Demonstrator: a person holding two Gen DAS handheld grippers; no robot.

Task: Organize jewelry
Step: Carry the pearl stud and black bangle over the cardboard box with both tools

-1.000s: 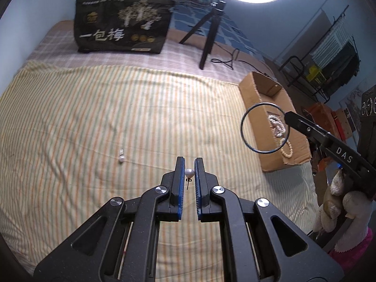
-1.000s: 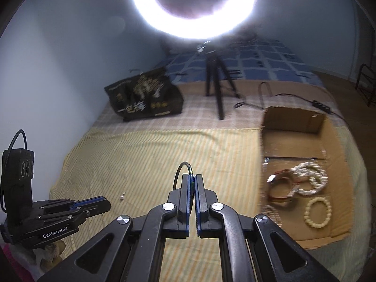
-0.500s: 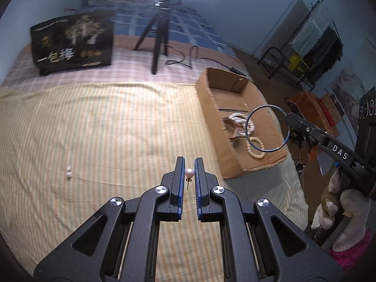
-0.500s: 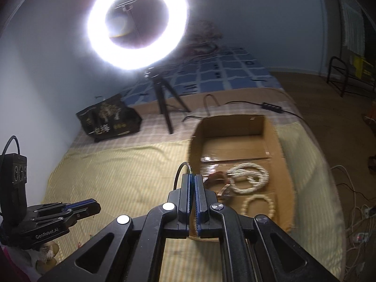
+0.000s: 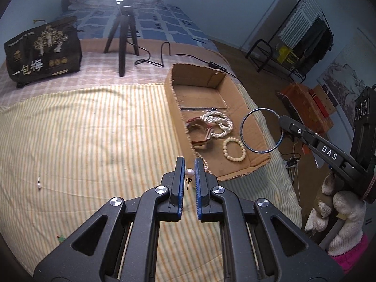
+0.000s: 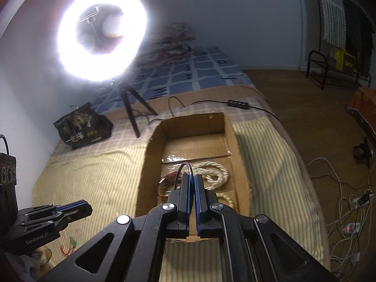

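Observation:
My left gripper [image 5: 189,162] is shut on a pearl stud earring [image 5: 189,172], held above the striped bed cover just left of the cardboard box [image 5: 175,94]. My right gripper [image 6: 192,179] is shut on a thin dark hoop bangle [image 5: 243,128], which hangs over the box's right side; in the right wrist view only the bangle's [image 6: 183,167] top arc shows. Inside the box lie a white pearl necklace [image 5: 219,123], a cream bead bracelet [image 5: 233,150] and a brown strap bracelet [image 5: 199,131]. A second pearl earring [image 5: 38,184] lies on the cover at the left.
A ring light on a black tripod [image 5: 122,37] stands behind the box, its cable and controller [image 6: 236,103] trailing across the bed. A black printed bag [image 5: 43,51] sits at the back left. The bed edge and floor with cables [image 6: 347,216] lie to the right.
Both grippers have swung right toward the cardboard box, each still gripping its piece. The bangle now hangs over the box and the loose earring has slipped further left in view.

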